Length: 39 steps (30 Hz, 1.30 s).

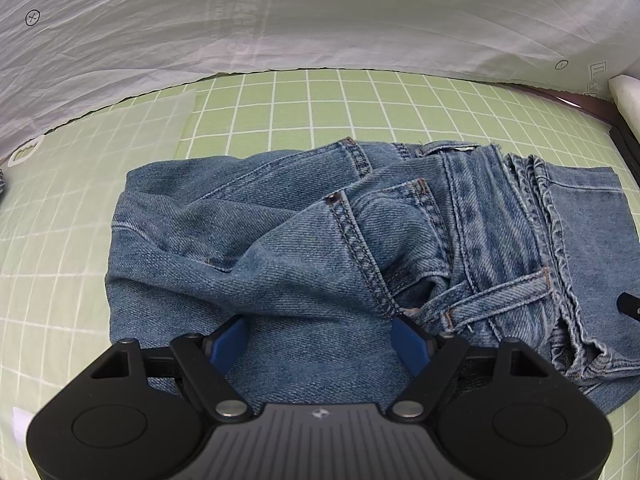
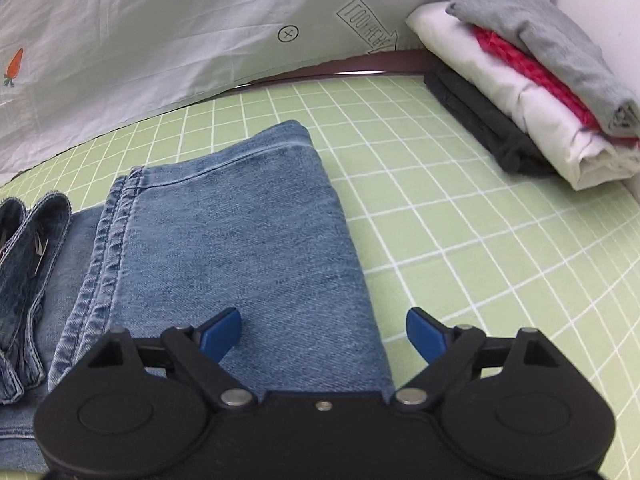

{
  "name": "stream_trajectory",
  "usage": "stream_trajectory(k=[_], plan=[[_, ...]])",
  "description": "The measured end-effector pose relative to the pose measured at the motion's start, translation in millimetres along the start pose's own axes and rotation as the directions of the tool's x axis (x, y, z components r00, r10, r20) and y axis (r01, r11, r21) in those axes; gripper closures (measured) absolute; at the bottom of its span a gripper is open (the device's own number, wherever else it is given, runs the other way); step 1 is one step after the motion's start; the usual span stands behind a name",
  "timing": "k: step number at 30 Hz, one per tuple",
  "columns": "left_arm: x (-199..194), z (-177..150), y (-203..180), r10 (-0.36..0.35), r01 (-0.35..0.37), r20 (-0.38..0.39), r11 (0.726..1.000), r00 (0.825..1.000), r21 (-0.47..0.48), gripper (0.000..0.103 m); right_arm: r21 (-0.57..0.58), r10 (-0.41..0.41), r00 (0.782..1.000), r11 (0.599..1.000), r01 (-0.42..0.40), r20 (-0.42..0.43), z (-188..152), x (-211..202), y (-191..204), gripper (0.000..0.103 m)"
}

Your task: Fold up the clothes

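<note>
One green grid mat (image 2: 460, 240) w/ white sheet (image 2: 160, 40) draped behind.

Brightness: both views bright and evenly lit, colours clear.
Light source: soft and overhead, lamp itself out of view.
Shadows: faint, a thin dark band under the jeans (image 1: 280, 248) and beneath each tool.
Glare: one narrow bright streak on the tabletop's dark edge strip (image 2: 372, 73).
Distortion: strong fisheye; the grid mat (image 2: 460, 240) lines bow outward, corners go black.
Focus: denim weave crisp mid-frame; the clothes stack (image 2: 532, 80) slightly soft near the right rim.
</note>
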<state>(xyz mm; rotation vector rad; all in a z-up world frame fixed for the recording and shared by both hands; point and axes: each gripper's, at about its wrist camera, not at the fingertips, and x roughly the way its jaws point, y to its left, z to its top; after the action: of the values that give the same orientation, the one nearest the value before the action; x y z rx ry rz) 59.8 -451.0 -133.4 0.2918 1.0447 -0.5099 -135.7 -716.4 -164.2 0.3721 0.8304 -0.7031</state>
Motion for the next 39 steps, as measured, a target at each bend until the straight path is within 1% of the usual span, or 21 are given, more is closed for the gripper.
stream_trajectory(k=[2, 3, 4, 5, 6, 7, 9, 12, 14, 16, 19, 22, 23, 27, 30, 35, 37, 39], plan=[[0, -1, 0, 0.001, -0.001, 0.001, 1.0, 1.0, 0.0, 0.023, 0.011, 0.05, 0.999, 0.999, -0.05, 0.013, -2, 0, -1, 0.039], [0, -1, -1, 0.001, -0.001, 0.002, 1.0, 1.0, 0.0, 0.023, 0.005, 0.056, 0.998, 0.998, -0.057, 0.019, -2, -1, 1, 0.043], [0, 0, -1, 0.002, -0.002, 0.0, 1.0, 1.0, 0.001, 0.023, -0.005, 0.055, 0.998, 0.998, -0.055, 0.023, -1, -2, 3, 0.054], [0, 0, -1, 0.002, -0.002, -0.002, 1.0, 1.0, 0.001, 0.023, -0.012, 0.059, 0.998, 0.998, -0.059, 0.027, 0, -4, 4, 0.074], [0, 1, -2, 0.004, -0.004, -0.007, 1.0, 1.0, 0.005, 0.023, -0.014, 0.067, 0.997, 0.998, -0.066, 0.027, 1, -6, 4, 0.081], [0, 3, -2, 0.006, -0.006, -0.013, 1.0, 1.0, 0.009, 0.023, -0.013, 0.076, 0.997, 0.997, -0.076, 0.026, 3, -8, 5, 0.086], [-2, 8, -2, 0.006, -0.006, -0.031, 1.0, 0.999, 0.007, 0.023, -0.021, 0.081, 0.996, 0.997, -0.08, 0.044, 8, -16, 8, 0.088], [-14, 16, 4, 0.007, -0.008, -0.044, 1.0, 0.999, -0.021, 0.023, -0.027, 0.089, 0.991, 0.996, -0.087, 0.097, 14, -34, 17, 0.088], [-28, 20, 9, -0.015, 0.014, -0.018, 0.999, 1.0, -0.037, 0.023, -0.027, 0.11, 0.984, 0.994, -0.107, 0.139, 20, -50, 23, 0.089], [-38, 21, 12, -0.018, 0.017, -0.008, 0.999, 1.0, -0.03, 0.023, -0.041, 0.134, 0.974, 0.991, -0.129, 0.182, 24, -67, 32, 0.089], [-53, 17, 17, 0.008, -0.008, 0.029, 1.0, 1.0, 0.005, 0.023, -0.073, 0.176, 0.955, 0.984, -0.164, 0.237, 31, -88, 48, 0.09], [-65, 8, 27, 0.027, -0.029, 0.062, 0.999, 0.998, 0.026, 0.023, -0.084, 0.221, 0.937, 0.975, -0.205, 0.27, 36, -103, 67, 0.091], [-67, 6, 32, 0.022, -0.024, 0.065, 1.0, 0.998, 0.02, 0.023, -0.088, 0.233, 0.932, 0.972, -0.217, 0.278, 37, -107, 75, 0.091], [-74, -5, 55, -0.009, 0.009, 0.073, 1.0, 0.997, -0.001, 0.023, -0.11, 0.284, 0.912, 0.959, -0.262, 0.298, 36, -120, 108, 0.092], [-78, -11, 74, 0.017, -0.017, 0.084, 1.0, 0.996, -0.003, 0.023, -0.146, 0.324, 0.896, 0.945, -0.292, 0.305, 32, -129, 136, 0.092], [-77, -18, 113, 0.016, -0.012, 0.067, 0.998, 0.998, -0.057, 0.023, -0.2, 0.387, 0.873, 0.919, -0.339, 0.297, 24, -140, 187, 0.093], [-76, -24, 126, 0.016, -0.013, 0.058, 0.998, 0.998, -0.059, 0.023, -0.228, 0.407, 0.872, 0.907, -0.353, 0.272, 16, -138, 213, 0.094], [-74, -30, 136, 0.016, -0.013, 0.047, 0.998, 0.999, -0.056, 0.023, -0.265, 0.415, 0.882, 0.897, -0.355, 0.223, 2, -128, 241, 0.094]])
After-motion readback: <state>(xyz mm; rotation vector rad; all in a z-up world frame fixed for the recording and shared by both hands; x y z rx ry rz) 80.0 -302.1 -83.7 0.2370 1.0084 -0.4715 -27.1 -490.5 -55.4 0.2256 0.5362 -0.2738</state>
